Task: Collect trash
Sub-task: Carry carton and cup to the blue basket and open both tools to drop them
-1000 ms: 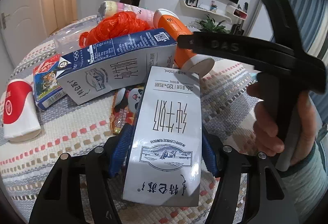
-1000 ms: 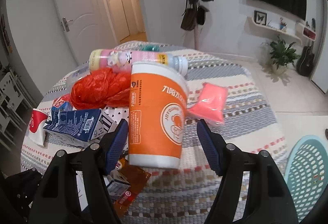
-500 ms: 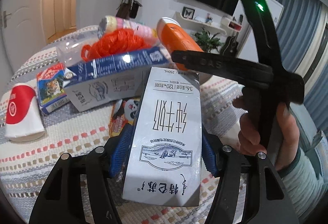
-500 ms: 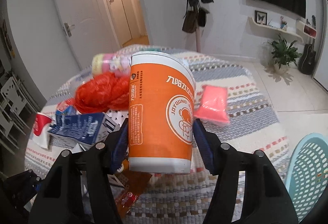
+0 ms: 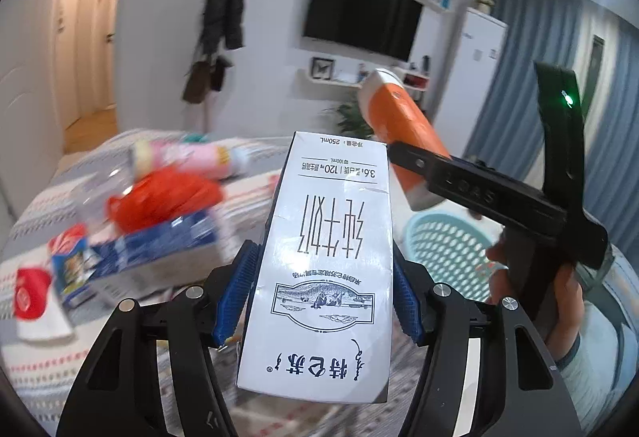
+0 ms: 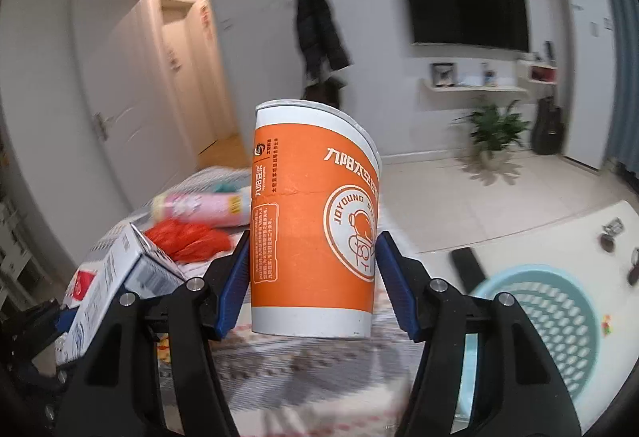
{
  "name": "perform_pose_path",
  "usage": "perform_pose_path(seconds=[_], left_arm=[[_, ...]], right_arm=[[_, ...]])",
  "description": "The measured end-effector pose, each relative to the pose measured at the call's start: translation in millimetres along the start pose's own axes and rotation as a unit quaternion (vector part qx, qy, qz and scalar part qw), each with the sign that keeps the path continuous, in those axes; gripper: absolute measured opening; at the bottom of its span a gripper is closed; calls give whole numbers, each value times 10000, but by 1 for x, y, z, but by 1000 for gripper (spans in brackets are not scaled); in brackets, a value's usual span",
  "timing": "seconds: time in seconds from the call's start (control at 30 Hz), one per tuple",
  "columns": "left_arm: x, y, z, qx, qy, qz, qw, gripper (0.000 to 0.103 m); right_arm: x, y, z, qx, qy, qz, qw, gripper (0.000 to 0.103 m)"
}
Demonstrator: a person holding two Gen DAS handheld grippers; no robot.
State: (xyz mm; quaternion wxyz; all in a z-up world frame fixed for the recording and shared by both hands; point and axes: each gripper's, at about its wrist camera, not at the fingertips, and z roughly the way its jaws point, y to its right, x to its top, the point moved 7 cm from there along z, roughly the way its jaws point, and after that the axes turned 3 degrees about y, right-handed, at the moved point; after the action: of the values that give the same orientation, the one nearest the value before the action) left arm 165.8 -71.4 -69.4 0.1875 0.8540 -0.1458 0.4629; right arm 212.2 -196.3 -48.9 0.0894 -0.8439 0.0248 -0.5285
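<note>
**Two pieces of trash in the air, basket to the right**

Two items are held at once. On the left, the left gripper [image 5: 319,297] has its blue fingers [image 5: 235,297] pinching the sides of a white milk carton [image 5: 323,261], which is clear of the desk [image 5: 36,213]. To the right of that, the right gripper [image 6: 313,281] pinches an orange cup [image 6: 313,221] near its base, upright and also off the cloth. Further right and lower, the teal basket [image 6: 559,313] sits on the floor beside the desk.

The step in hand looks like the carry to the basket. Done well, both loads would travel over the desk edge without clipping the carton pile [image 5: 151,253] or the red bag [image 5: 163,197], and stop above the basket's mouth before release. The cup is wide and light, so a low drop would help it stay in. Releasing one item at a time would keep the two grippers from colliding.
</note>
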Motion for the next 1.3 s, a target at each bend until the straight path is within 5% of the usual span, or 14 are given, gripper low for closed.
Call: perform_pose_path(seconds=[0.13, 0.27, 0.53, 0.87, 1.13, 1.3], left_arm=[[12, 37, 16, -298, -39, 197, 9994, 60], [25, 81, 45, -1016, -337, 227, 9940, 60], [-11, 153, 121, -1543, -1102, 376, 9811, 60], [-71, 173, 197, -1610, -2162, 251, 9627, 60], [-92, 179, 224, -1250, -2229, 571, 9651, 62], [-91, 179, 219, -1232, -2174, 506, 9670, 73]], right_arm=[[2, 48, -30, -517, 183, 143, 9984, 58], [-10, 105, -58, -1289, 132, 378, 9909, 58], [-77, 204, -79, -2118, -502, 1039, 9705, 58], [-155, 242, -66, -2146, -1385, 1551, 9543, 58], [-179, 258, -57, -2109, -1664, 1747, 9473, 59], [-182, 266, -58, -2081, -1672, 1838, 9460, 59]])
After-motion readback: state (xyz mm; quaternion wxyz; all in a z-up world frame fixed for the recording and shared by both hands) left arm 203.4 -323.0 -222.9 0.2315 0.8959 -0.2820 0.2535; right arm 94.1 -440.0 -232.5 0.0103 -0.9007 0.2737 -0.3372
